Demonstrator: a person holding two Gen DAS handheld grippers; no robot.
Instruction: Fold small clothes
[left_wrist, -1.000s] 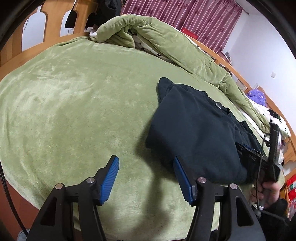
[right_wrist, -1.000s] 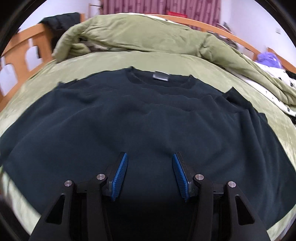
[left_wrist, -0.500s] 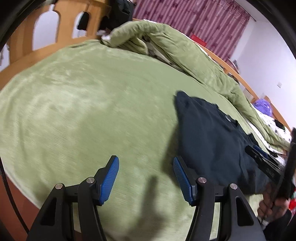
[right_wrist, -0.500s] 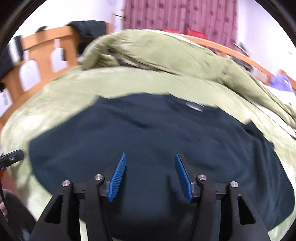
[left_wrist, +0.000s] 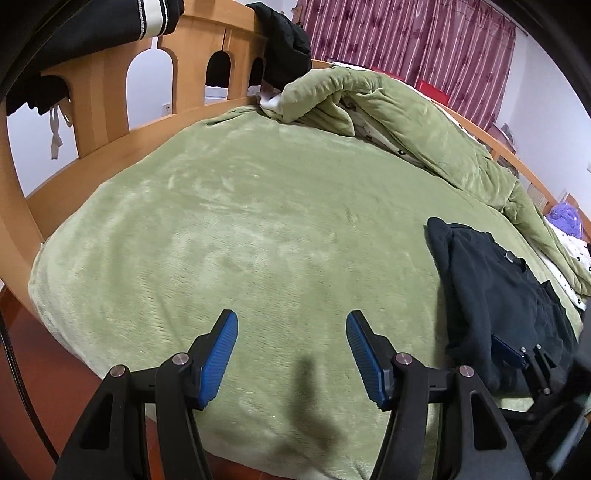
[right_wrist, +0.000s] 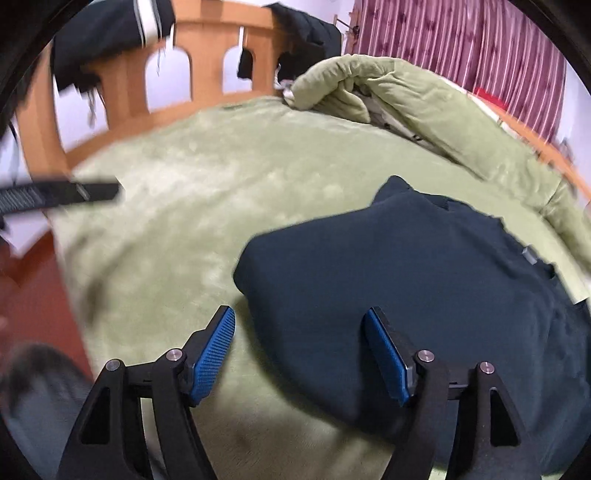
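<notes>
A dark navy sweater (right_wrist: 424, 280) lies folded on the green bed cover (right_wrist: 177, 206). In the left wrist view the sweater (left_wrist: 495, 295) is at the far right. My left gripper (left_wrist: 291, 350) is open and empty, above bare bed cover well left of the sweater. My right gripper (right_wrist: 299, 350) is open and empty, low over the sweater's near left edge; its right finger is above the cloth, its left finger above the cover. The right gripper's finger (left_wrist: 517, 352) shows in the left wrist view at the sweater's near edge.
A rolled green duvet (left_wrist: 388, 110) lies along the far side of the bed. A wooden headboard (left_wrist: 103, 85) with dark clothes hung on it stands at the left. Red floor (left_wrist: 14, 325) is below the bed's left edge. Maroon curtains (left_wrist: 406, 40) hang behind.
Both grippers have swung left. The sweater has shifted to the right in both views. The left gripper now points at bare cover; the right one has moved from the sweater's middle to its left edge.
</notes>
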